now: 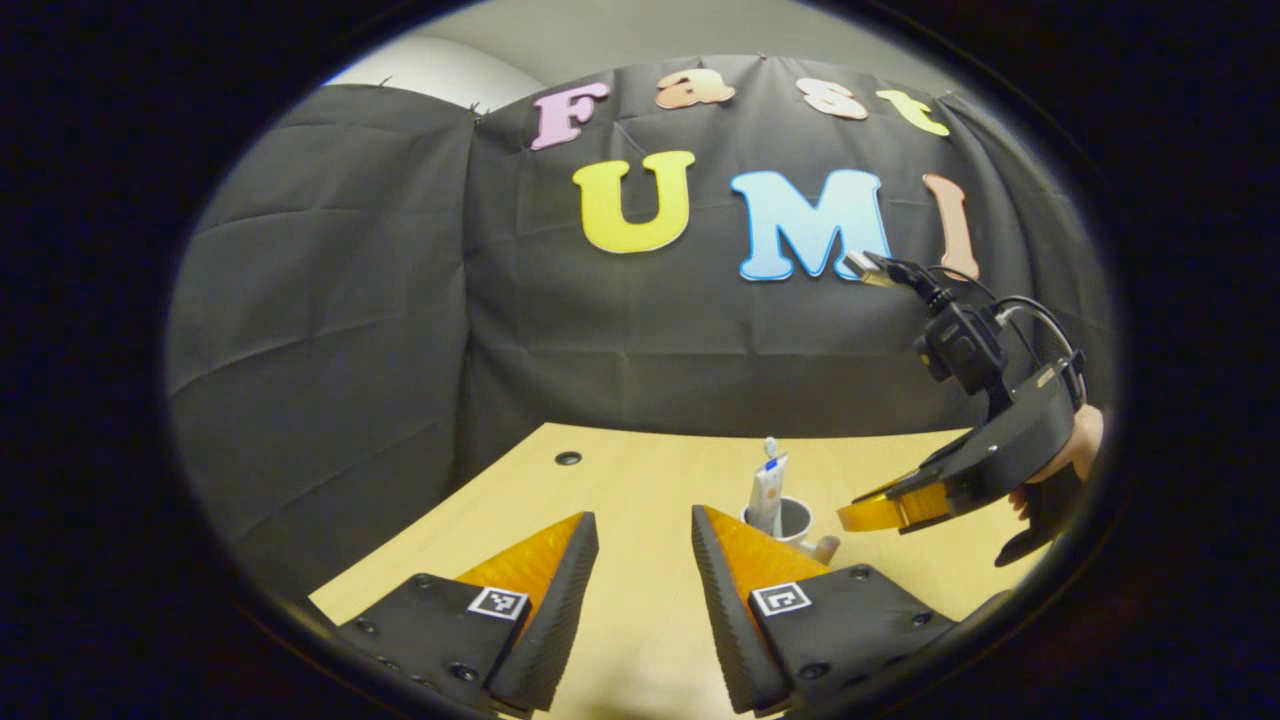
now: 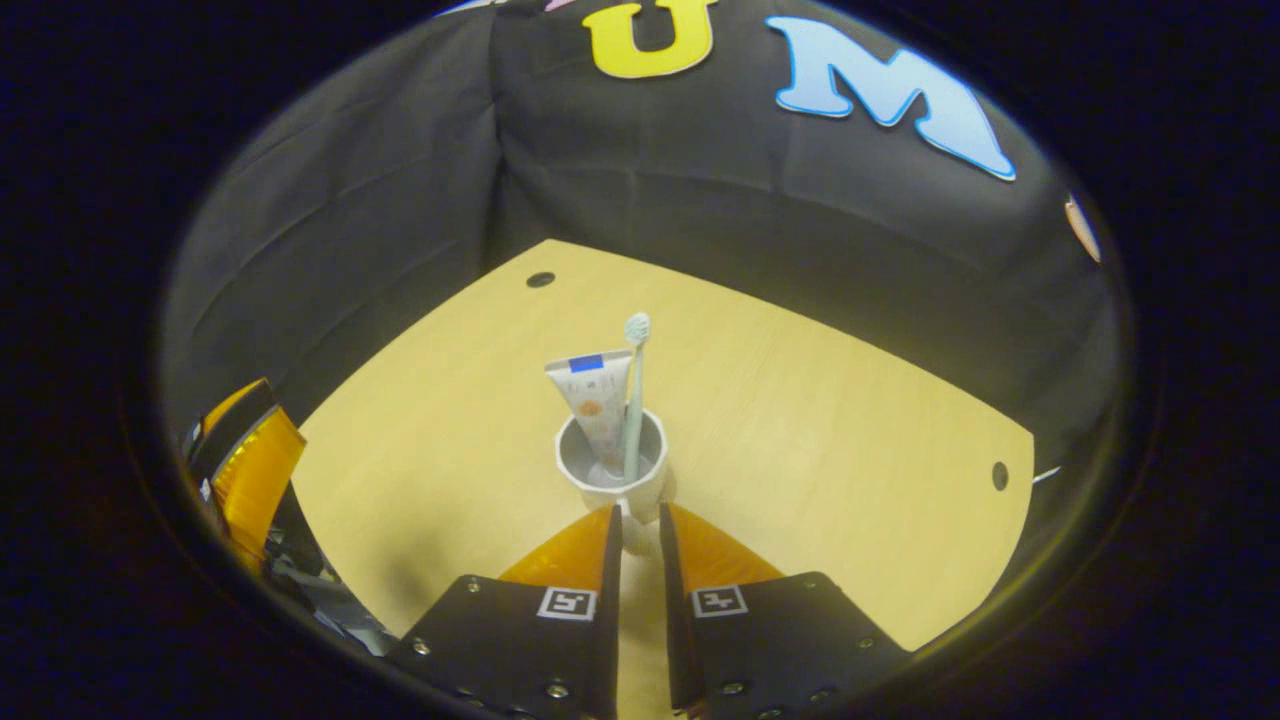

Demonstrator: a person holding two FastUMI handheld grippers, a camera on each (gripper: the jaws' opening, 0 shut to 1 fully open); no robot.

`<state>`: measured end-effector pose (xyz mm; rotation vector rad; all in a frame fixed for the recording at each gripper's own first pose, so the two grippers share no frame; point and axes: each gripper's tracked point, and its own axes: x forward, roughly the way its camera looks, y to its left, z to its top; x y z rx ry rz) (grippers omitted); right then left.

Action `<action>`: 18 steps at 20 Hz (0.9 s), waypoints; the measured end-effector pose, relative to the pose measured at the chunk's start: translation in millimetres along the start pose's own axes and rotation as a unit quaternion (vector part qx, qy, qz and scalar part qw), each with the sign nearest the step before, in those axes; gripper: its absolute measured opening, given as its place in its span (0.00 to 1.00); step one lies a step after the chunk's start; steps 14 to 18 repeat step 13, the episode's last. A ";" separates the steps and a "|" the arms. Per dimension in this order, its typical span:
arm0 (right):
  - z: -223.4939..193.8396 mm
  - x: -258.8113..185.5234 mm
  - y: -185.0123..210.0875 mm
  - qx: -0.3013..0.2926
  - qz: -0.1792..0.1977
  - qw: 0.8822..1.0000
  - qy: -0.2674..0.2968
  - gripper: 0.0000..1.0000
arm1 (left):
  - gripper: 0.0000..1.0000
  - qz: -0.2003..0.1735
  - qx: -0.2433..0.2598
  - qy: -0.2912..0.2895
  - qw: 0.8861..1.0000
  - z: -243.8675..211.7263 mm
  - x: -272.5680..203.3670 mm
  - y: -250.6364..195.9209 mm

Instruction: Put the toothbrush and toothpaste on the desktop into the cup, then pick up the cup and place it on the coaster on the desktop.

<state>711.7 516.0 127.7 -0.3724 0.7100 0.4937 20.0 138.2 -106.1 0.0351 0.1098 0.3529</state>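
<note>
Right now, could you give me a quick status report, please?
Left gripper open, holding nothing. Right gripper nearly closed around the cup handle. Toothbrush and toothpaste stand in the cup. Desktop around it bare; coaster not sighted.

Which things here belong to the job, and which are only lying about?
For the job:
- cup, with the right tool closed on its handle
- toothbrush in the cup
- toothpaste tube in the cup

Only lying about:
- desktop cable holes
- left tool, open and idle
</note>
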 end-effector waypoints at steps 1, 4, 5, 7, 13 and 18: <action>3.5 -8.7 -5.8 0.007 -0.009 1.000 -0.011 0.20 | 0.67 -0.007 0.001 -0.004 1.000 7.3 0.0 -5.7; 9.9 -37.0 -21.8 0.031 -0.036 0.998 -0.047 0.20 | 0.67 -0.030 -0.003 -0.018 0.999 32.9 -1.8 -25.3; 12.8 -49.8 -26.4 0.039 -0.044 0.997 -0.059 0.20 | 0.67 -0.037 -0.003 -0.023 0.999 41.0 -3.0 -31.7; 17.7 -71.2 -37.7 0.051 -0.064 0.993 -0.087 0.17 | 0.67 -0.052 0.005 -0.034 0.998 57.0 -4.6 -45.0; 27.7 -131.3 -57.1 0.081 -0.119 0.975 -0.166 0.21 | 0.66 -0.103 0.024 -0.062 0.992 92.7 -14.6 -83.3; 27.7 -131.3 -57.1 0.081 -0.119 0.975 -0.166 0.21 | 0.66 -0.103 0.024 -0.062 0.992 92.7 -14.6 -83.3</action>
